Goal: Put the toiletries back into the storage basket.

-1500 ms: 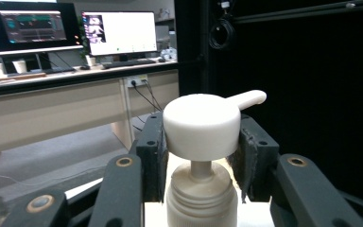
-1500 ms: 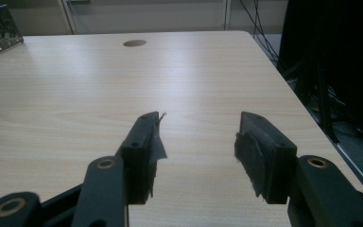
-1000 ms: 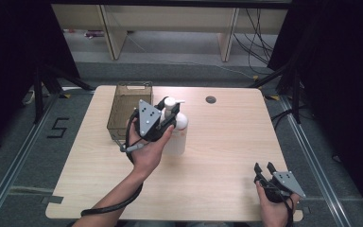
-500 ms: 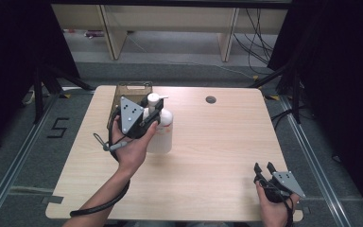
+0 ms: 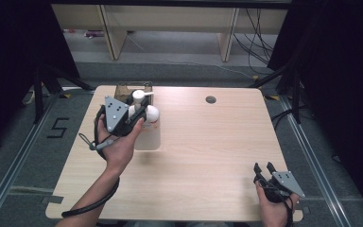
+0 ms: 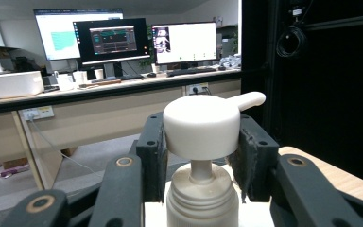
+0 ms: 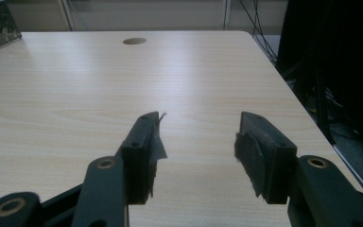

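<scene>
The white pump bottle (image 5: 146, 130) is near the left back part of the wooden table (image 5: 208, 156), just in front of the brown box (image 5: 132, 89). The left gripper (image 6: 201, 153) holds it by the pump head, pads on both sides. The right gripper (image 7: 198, 156) is near the front right corner, jaws apart with nothing between them.
</scene>
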The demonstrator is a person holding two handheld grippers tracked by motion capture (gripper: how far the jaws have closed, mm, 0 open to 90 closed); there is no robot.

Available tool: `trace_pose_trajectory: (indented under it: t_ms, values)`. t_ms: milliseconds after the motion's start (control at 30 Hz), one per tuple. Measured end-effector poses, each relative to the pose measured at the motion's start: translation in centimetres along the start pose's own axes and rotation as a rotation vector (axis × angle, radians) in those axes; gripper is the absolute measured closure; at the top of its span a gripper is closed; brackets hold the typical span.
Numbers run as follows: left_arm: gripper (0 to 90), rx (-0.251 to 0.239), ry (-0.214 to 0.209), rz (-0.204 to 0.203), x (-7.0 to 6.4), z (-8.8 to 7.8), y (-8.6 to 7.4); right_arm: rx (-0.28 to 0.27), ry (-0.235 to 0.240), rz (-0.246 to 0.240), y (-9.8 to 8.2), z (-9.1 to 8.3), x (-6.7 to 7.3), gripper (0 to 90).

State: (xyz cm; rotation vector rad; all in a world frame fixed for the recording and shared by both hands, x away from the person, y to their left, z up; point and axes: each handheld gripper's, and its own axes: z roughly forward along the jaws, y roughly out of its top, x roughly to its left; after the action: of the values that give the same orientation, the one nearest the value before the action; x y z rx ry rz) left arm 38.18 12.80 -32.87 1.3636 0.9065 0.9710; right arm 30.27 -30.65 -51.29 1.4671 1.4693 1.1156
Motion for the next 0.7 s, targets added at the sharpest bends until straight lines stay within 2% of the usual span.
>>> trace_pose_trajectory:
  t_ms: [33,67,267,300,633,700]
  values:
    - [59.3,0.002,0.005,-0.004,0.1,0.0,0.0,-0.009,0.011,-0.028,0.0,0.1,-0.2,50.1]
    - [59.3,0.0,0.009,-0.003,0.3,-0.1,0.0,-0.011,0.009,-0.031,0.0,0.1,-0.3,50.1]
    - [59.3,0.004,0.031,-0.002,1.1,-0.2,0.1,0.001,0.004,-0.012,0.0,0.0,-0.1,50.1]
    - [59.3,0.005,0.035,-0.002,1.2,-0.2,0.1,-0.004,0.003,-0.035,0.1,0.1,-0.2,50.1]
    - [59.3,0.005,0.06,-0.003,2.1,-0.4,0.0,-0.003,0.007,-0.03,0.1,0.2,-0.1,50.1]
    - [59.3,0.009,0.069,0.0,2.4,-0.5,0.0,-0.004,0.014,-0.05,0.1,0.2,-0.3,50.1]
